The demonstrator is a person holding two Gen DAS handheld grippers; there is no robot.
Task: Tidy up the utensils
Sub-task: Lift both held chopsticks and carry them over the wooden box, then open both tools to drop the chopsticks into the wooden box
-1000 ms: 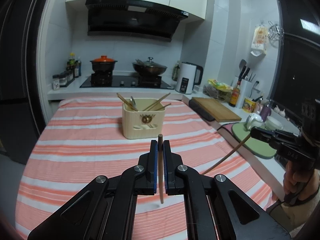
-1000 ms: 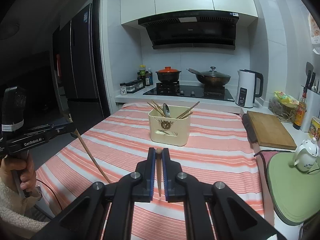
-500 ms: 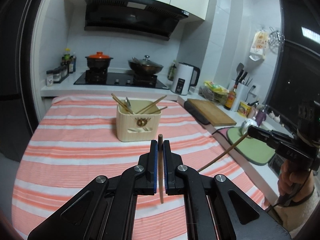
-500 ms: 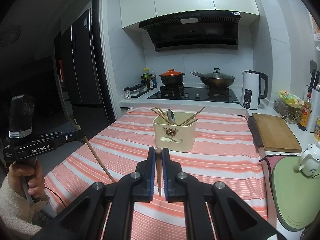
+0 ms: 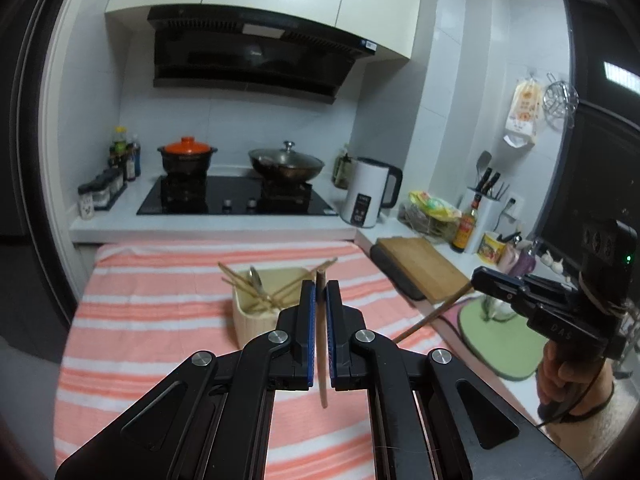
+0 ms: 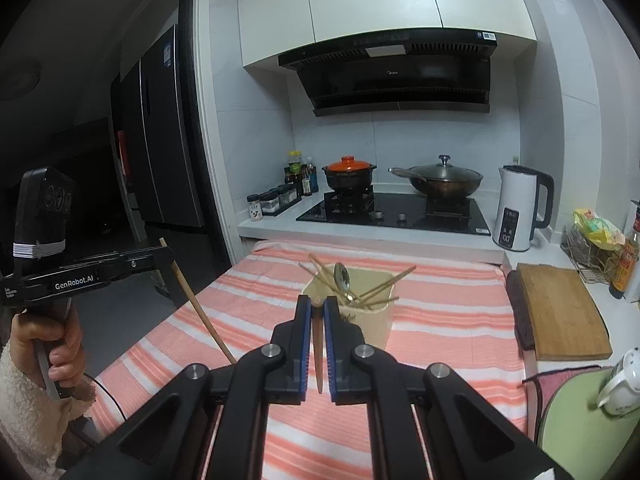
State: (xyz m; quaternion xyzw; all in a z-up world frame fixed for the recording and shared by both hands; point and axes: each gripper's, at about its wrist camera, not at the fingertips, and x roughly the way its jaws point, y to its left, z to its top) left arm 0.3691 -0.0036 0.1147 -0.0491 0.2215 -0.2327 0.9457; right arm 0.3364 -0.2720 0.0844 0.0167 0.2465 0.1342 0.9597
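Observation:
A cream utensil holder stands on the striped table, with several wooden chopsticks and a metal spoon leaning in it. My left gripper is shut on a wooden chopstick, which stands nearly upright between the blue pads just short of the holder. My right gripper is shut on another wooden chopstick, its top end close to the holder's near rim. Each view shows the other gripper out at the side: the right gripper with its chopstick, and the left gripper with its chopstick.
An orange-and-white striped cloth covers the table. A wooden cutting board, a green mat and a white teapot lie to the right. Behind are a stove with two pots, a white kettle and a dark fridge.
Both grippers have risen and moved forward with their chopsticks still held. The holder now sits lower in each view, right behind the fingertips.

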